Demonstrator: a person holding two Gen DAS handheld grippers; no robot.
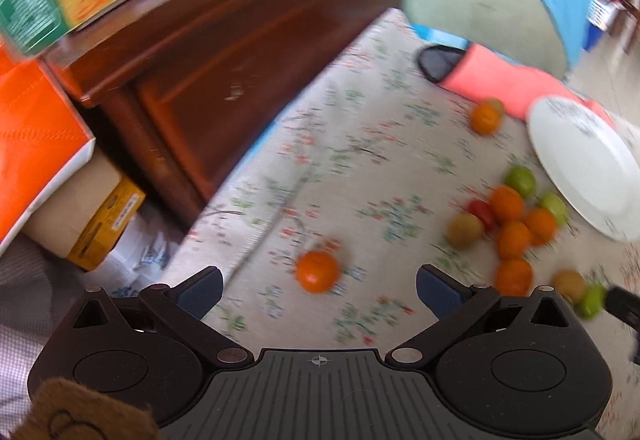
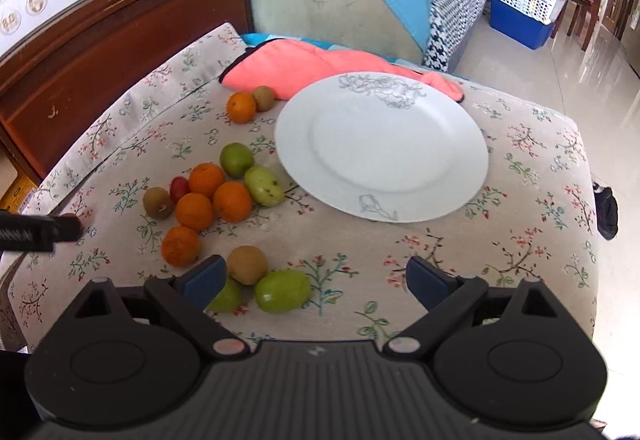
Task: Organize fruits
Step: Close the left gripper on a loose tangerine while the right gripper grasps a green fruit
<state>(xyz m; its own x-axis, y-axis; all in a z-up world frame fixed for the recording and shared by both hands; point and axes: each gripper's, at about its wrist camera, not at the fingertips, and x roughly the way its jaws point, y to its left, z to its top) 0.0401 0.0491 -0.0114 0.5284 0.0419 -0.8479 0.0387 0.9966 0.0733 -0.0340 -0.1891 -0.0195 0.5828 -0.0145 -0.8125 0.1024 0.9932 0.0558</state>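
Both your tools are released and hold nothing: the left tool (image 1: 318, 290) hangs over a lone orange (image 1: 318, 272), the right tool (image 2: 316, 280) over the fruits (image 2: 212, 195) scattered on the table (image 2: 520, 240) left of the bare plate (image 2: 380, 147).

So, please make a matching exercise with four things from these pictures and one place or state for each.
Things:
1. plate
2. pink cloth
3. right gripper
4. red fruit

Descriptions:
A. wedged between a kiwi and an orange
B. open, nothing gripped
C. white, nothing on it
D. lying behind the plate, by the cushion

Pairs: 1-C, 2-D, 3-B, 4-A
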